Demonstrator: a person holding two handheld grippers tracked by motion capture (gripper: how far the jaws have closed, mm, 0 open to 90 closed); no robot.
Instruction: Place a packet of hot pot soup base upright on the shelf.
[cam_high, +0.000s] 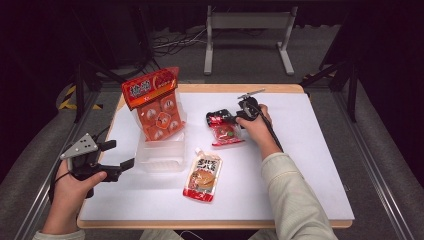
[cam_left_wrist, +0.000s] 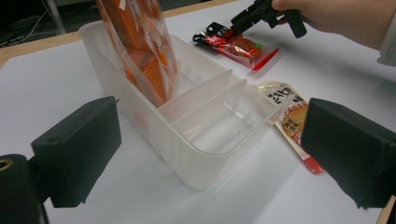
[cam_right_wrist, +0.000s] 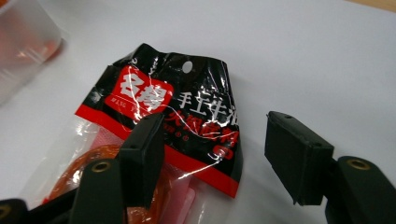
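- The white table (cam_high: 300, 165) carries a clear plastic divided bin (cam_high: 161, 154) toward its left half, and a tall orange snack bag (cam_high: 156, 102) stands upright in the bin's far compartment, leaning a little.
- From the left gripper view the bin (cam_left_wrist: 196, 154) shows two thin dividers; the near compartments hold nothing, and the orange bag (cam_left_wrist: 140, 42) sits at the far end.
- The left gripper (cam_high: 119, 155) hovers just off the bin's left side, held in the person's left hand (cam_high: 70, 192) near the table's front-left corner, its jaws spread wide with nothing between them.
- In its own view the left gripper (cam_left_wrist: 210, 144) frames the bin between its two black jaws, apart from its walls.
- A flat sauce pouch (cam_high: 203, 177) with a burger picture lies on the table just right of and in front of the bin.
- Over to the right: the right hand (cam_high: 257, 127) brings the right gripper (cam_high: 220, 119) down at the black-topped red snack packet (cam_high: 226, 131), which lies flat, well apart from the bin.
- In the right gripper view the right gripper (cam_right_wrist: 219, 154) has its jaws wide, one over the packet's (cam_right_wrist: 187, 107) clear window, the other beside its right edge over bare table; whether either pad touches it, I cannot tell.
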